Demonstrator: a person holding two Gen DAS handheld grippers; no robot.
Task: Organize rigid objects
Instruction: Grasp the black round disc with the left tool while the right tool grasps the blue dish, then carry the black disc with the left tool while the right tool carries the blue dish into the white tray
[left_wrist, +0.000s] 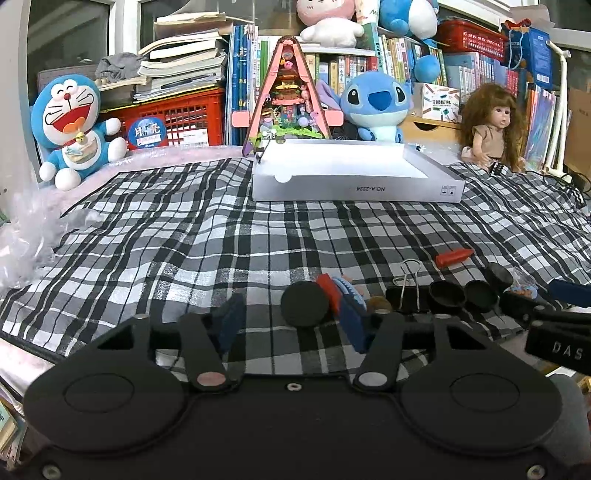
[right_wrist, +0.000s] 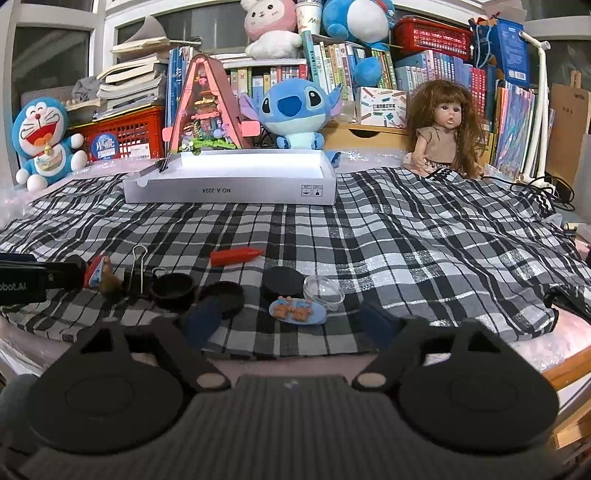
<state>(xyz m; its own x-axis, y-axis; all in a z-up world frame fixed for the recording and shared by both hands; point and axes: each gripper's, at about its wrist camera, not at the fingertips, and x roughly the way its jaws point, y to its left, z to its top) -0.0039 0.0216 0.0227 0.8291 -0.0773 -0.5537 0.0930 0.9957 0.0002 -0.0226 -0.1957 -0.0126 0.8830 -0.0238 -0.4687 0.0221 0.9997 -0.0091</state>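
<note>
Left tongs: my left tongs (left_wrist: 291, 325) hang low over the near edge of the plaid cloth (left_wrist: 207, 236), spread wide with nothing held.
Disc: black disc (left_wrist: 304, 303) lies on the cloth between my left fingers, touching neither that I can see.
Red-blue piece: a red and blue piece (left_wrist: 341, 293) lies just right of the disc, beside my right-hand finger (left_wrist: 354, 321).
Clip: binder clip (left_wrist: 406, 286) sits right of that, wire handles up.
Caps: two black caps (left_wrist: 445, 295) and (left_wrist: 480, 294) stand side by side right of the clip.
Red cone: a red cone (left_wrist: 454, 257) lies on its side farther back, apart from the row.
Right tongs: my right tongs (right_wrist: 290, 328) are also wide open and hold nothing.
Bear charm: blue bear charm (right_wrist: 297, 312) lies on the cloth between my right fingers, just ahead.
Dome: clear dome (right_wrist: 323, 290) sits just right of a black puck (right_wrist: 282, 282), both just beyond the charm.
Box: white box (left_wrist: 354, 188) rests open at the far middle of the cloth, well apart from the small things.
Toys: Doraemon (left_wrist: 72, 125) far left, Stitch (left_wrist: 376, 103) behind the box, doll (left_wrist: 491, 129) far right.
</note>
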